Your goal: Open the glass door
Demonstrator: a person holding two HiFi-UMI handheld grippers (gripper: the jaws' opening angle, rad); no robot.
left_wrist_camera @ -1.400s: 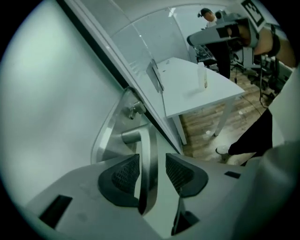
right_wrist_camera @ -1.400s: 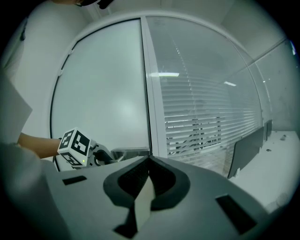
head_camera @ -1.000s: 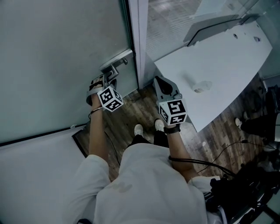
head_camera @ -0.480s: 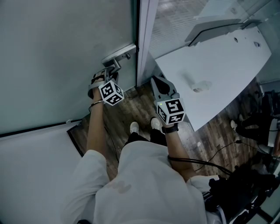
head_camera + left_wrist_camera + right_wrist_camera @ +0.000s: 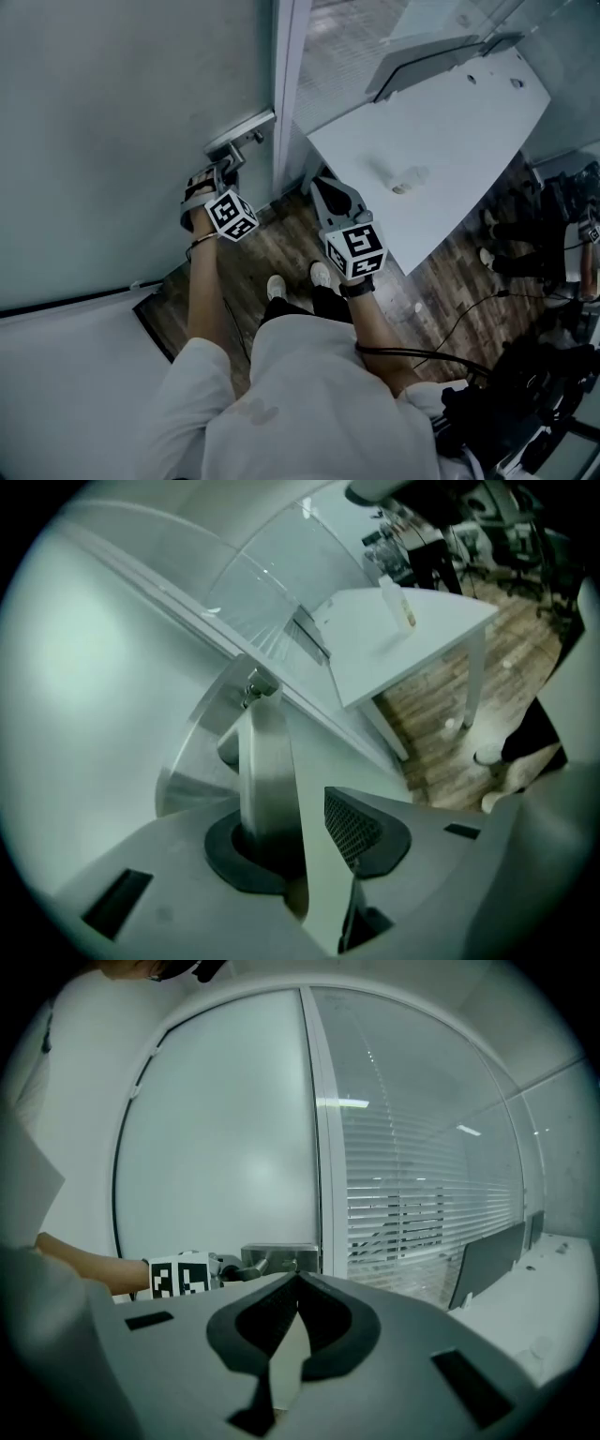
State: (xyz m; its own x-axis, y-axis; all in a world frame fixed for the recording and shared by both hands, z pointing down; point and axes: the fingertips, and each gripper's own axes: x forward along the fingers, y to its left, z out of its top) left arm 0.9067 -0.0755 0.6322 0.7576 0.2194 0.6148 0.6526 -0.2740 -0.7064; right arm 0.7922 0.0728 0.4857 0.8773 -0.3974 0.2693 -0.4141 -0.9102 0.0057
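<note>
The frosted glass door [image 5: 141, 112] fills the left of the head view, with a metal lock plate [image 5: 239, 127] at its edge beside the white door frame [image 5: 286, 84]. My left gripper [image 5: 225, 169] is at the steel lever handle [image 5: 246, 142]. In the left gripper view the handle [image 5: 267, 761] runs between the jaws of the left gripper [image 5: 291, 808] and sits in the left pad [image 5: 225, 855]. My right gripper [image 5: 319, 183] hangs shut and empty near the frame's foot. The right gripper [image 5: 298, 1283] looks at the door, handle [image 5: 258, 1265] and left gripper's marker cube [image 5: 180, 1276].
A white desk [image 5: 422, 141] with a monitor [image 5: 422, 56] stands just right of the door frame. Dark wood floor [image 5: 272, 244] lies under my feet. Cables [image 5: 459, 323] and dark gear lie at the lower right. A glass wall with blinds [image 5: 422, 1204] continues right of the frame.
The left gripper stays at the handle. The right gripper has drifted a little to the left, towards the door frame.
</note>
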